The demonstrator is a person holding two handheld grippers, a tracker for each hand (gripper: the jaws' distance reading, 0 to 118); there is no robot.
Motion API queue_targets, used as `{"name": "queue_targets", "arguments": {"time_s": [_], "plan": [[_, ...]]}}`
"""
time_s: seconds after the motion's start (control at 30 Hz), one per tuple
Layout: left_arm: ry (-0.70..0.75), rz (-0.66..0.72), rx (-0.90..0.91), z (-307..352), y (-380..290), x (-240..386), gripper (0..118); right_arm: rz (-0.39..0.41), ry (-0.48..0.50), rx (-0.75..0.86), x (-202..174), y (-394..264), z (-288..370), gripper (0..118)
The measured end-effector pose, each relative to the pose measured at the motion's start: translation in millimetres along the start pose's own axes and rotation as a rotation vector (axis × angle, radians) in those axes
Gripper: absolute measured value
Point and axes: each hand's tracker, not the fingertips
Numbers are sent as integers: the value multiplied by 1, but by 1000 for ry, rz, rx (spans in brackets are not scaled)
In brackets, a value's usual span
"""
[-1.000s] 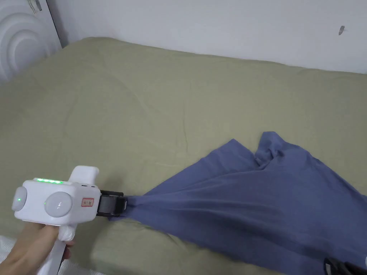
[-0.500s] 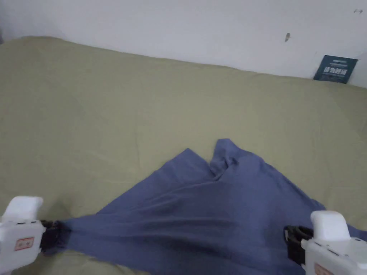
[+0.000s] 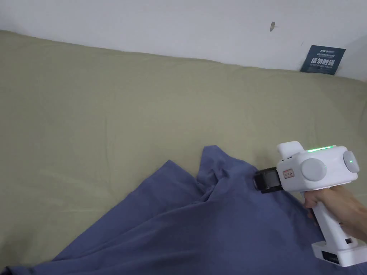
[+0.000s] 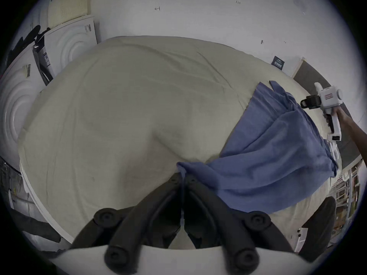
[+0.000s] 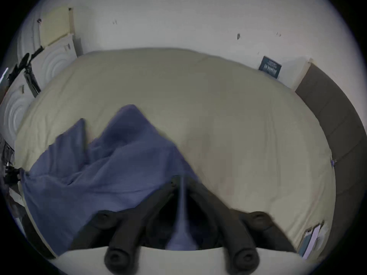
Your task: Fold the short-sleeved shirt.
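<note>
- On the bed [image 3: 107, 107], toward its near edge, lies the shirt [image 3: 200, 229]: blue, short-sleeved, spread in a loose fan with its far end bunched into two soft peaks.
- Left gripper [image 4: 182, 177]: jaws pressed together, pinching one corner of the shirt, from which long folds run out across the cloth.
- Right gripper [image 3: 258, 180]: white pistol-shaped body with a green light, black jaws, held by a hand [image 3: 340, 207]. In the right gripper view a strip of blue cloth runs between the jaws, which stand close together; this view is blurred, so whether both jaws press on the cloth cannot be told.
- Step in hand, as judged: spreading the shirt flat before any fold.
- Advice: draw the two held points apart evenly and low over the bed, so the creases pull out without dragging the whole garment.
- Advice: lay the bunched far end smooth, since a twist left there would carry into every later fold.
- Shirt material: thin, limp knit, matte; drapes and ridges readily and holds no shape of its own.
- Bed cover: olive-green sheet, soft and lightly wrinkled, giving some grip to cloth dragged over it.
- Wall [image 3: 179, 28]: plain white, with a small dark sign [image 3: 323, 59] leaning at the bed's far edge.
</note>
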Motion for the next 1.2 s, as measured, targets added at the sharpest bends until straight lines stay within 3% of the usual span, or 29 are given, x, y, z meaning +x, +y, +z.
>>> {"name": "queue_targets", "arguments": {"time_s": [0.03,0.07,0.13,0.23,0.27,0.3,0.33,0.37,0.5,0.7,0.97,1.2], "plan": [[-7,-3,-6,-2,2,-1,1,48,10,16,-1,0,4,110],[-7,-5,-6,-3,3,-2,1,47,-13,7,-2,-2,2,101],[-1,-22,-17,-4,5,5,1,33,-2,-16,-1,-9,-12,105],[4,-26,-25,-6,6,7,1,-79,29,-40,7,-7,-24,102],[15,-27,-26,-6,6,9,1,-97,89,-23,8,-9,-17,80],[16,-27,-31,-6,8,9,1,-88,78,-3,5,-10,-7,56],[15,-28,-36,-4,9,9,1,-41,41,47,-2,-7,7,8],[16,-28,-34,-4,7,4,1,0,32,46,-6,-7,15,0],[23,-5,10,28,22,11,1,4,45,136,0,-2,80,0],[-51,29,199,110,82,29,1,-23,-44,427,51,1,224,0],[-53,-97,431,220,195,99,1,-133,-151,716,99,-4,433,0],[46,-139,555,297,288,145,1,-233,-238,796,134,-5,516,0]]}}
